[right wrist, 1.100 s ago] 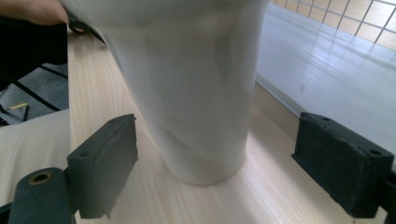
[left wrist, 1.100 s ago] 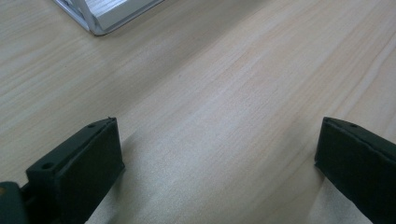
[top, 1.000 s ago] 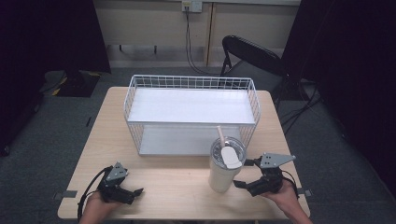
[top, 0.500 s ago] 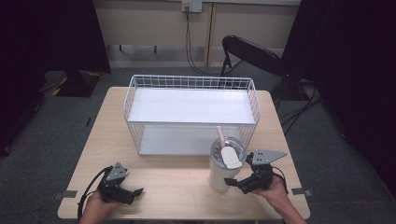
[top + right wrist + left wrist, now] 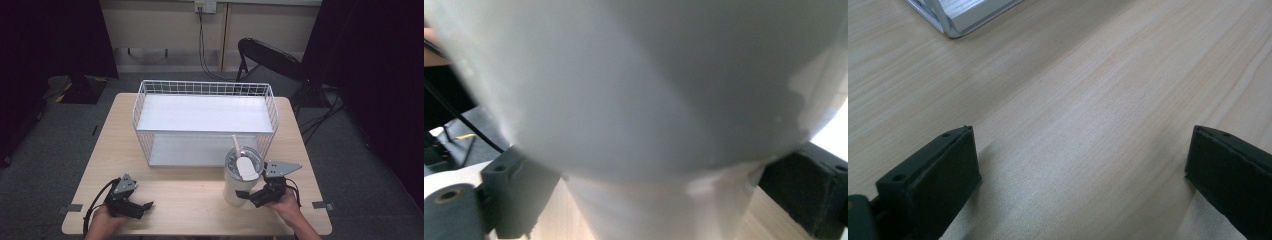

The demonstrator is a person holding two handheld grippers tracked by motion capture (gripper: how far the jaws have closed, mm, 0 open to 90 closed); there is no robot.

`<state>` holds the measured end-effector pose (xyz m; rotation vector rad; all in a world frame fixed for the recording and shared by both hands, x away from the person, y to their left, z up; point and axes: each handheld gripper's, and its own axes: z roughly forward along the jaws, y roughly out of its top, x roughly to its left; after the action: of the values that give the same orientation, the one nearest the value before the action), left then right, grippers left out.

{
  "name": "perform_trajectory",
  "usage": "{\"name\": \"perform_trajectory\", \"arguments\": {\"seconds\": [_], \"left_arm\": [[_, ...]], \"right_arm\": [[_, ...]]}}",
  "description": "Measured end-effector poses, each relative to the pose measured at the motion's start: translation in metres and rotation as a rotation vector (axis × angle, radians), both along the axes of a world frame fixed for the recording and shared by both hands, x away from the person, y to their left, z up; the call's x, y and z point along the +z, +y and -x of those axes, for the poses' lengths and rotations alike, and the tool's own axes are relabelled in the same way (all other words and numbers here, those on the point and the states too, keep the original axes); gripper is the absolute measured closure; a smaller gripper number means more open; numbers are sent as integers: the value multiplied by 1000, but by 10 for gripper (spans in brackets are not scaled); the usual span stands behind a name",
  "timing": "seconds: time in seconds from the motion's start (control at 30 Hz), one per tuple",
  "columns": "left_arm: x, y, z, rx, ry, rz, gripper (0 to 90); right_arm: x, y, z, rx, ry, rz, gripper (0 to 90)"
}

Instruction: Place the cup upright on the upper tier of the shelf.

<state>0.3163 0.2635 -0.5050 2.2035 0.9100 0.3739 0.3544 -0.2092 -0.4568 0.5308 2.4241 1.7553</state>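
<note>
**Right gripper at the tumbler**

The white tumbler [image 5: 240,179] is stood near the desk [image 5: 200,197] front edge, before the wire basket [image 5: 205,120]. The right gripper [image 5: 250,196] fingers [image 5: 519,192] are spread around its base. The left gripper [image 5: 142,207] fingers [image 5: 938,175] are held spread, gripping nothing.
</note>
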Motion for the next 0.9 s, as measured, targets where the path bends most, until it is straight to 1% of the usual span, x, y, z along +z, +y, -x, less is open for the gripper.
{"name": "perform_trajectory", "arguments": {"seconds": [0.03,0.07,0.13,0.2,0.27,0.33,0.5,0.67,0.7,0.73,0.8,0.83,0.87,0.9], "left_arm": [[0,0,0,0,0,0,1],[0,0,0,0,0,0,1],[0,0,0,0,0,0,1],[0,0,0,0,0,0,1],[0,0,0,2,2,3,1],[0,0,0,2,1,2,1],[0,0,0,2,1,2,1],[0,0,0,2,1,2,1],[0,0,0,2,1,2,1],[0,0,0,2,1,2,1],[0,0,0,2,1,2,1],[0,0,0,2,1,2,1],[0,0,0,2,2,3,1],[0,0,0,2,2,3,1]], "right_arm": [[-2,1,-3,15,19,-9,63],[-3,1,-4,22,26,-16,62],[-4,2,-5,29,25,-22,62],[-4,5,-6,37,15,-26,63],[-4,6,-6,43,17,-29,63],[-7,7,-8,50,19,-52,62],[-8,10,-9,40,22,-70,64],[-6,12,-7,23,19,-62,72],[-7,12,-6,14,0,-64,78],[-7,12,-6,14,0,-64,78],[-6,9,-3,12,-24,-62,85],[-6,9,-3,12,-24,-62,85],[-8,7,-1,7,-50,-72,91],[-8,6,1,7,-64,-73,94]]}}
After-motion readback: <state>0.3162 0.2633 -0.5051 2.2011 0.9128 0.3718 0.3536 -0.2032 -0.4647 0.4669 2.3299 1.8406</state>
